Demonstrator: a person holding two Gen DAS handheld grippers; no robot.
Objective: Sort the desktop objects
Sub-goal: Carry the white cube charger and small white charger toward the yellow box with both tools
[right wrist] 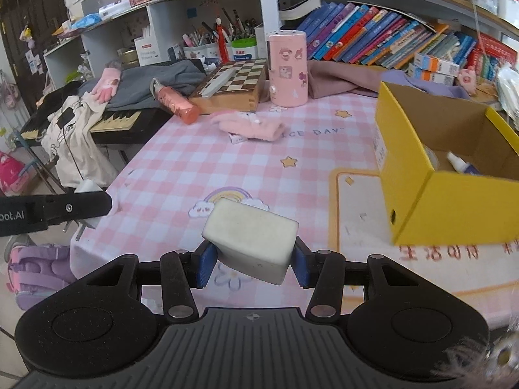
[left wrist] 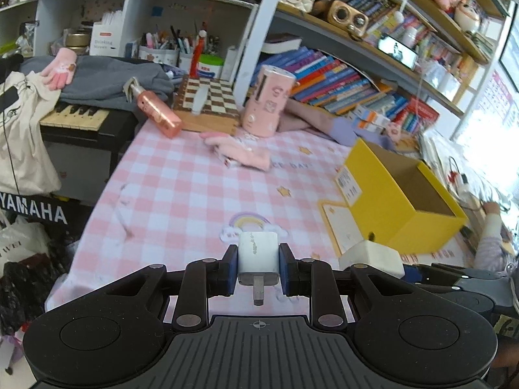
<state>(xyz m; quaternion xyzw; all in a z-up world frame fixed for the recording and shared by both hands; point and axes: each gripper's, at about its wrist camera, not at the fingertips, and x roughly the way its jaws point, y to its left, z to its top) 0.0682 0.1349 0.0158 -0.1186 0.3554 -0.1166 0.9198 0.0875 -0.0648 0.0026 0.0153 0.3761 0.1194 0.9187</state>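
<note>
Two handheld grippers each carry a white object above a pink checked tablecloth (left wrist: 181,194).

The left gripper (left wrist: 258,267) pinches a small white plug adapter (left wrist: 258,256) between its blue pads, the metal prongs pointing back toward the camera. The right gripper (right wrist: 253,261) clamps a larger, tilted white block (right wrist: 251,238) between its fingers. An open yellow box (right wrist: 454,201) sits on the cloth to the right, with a small white bottle (right wrist: 459,163) inside. Farther back lie a pink glove (right wrist: 249,126), a pink spray bottle (right wrist: 176,103), a chessboard (right wrist: 232,82) and an upright pink cylinder (right wrist: 288,68).
</note>
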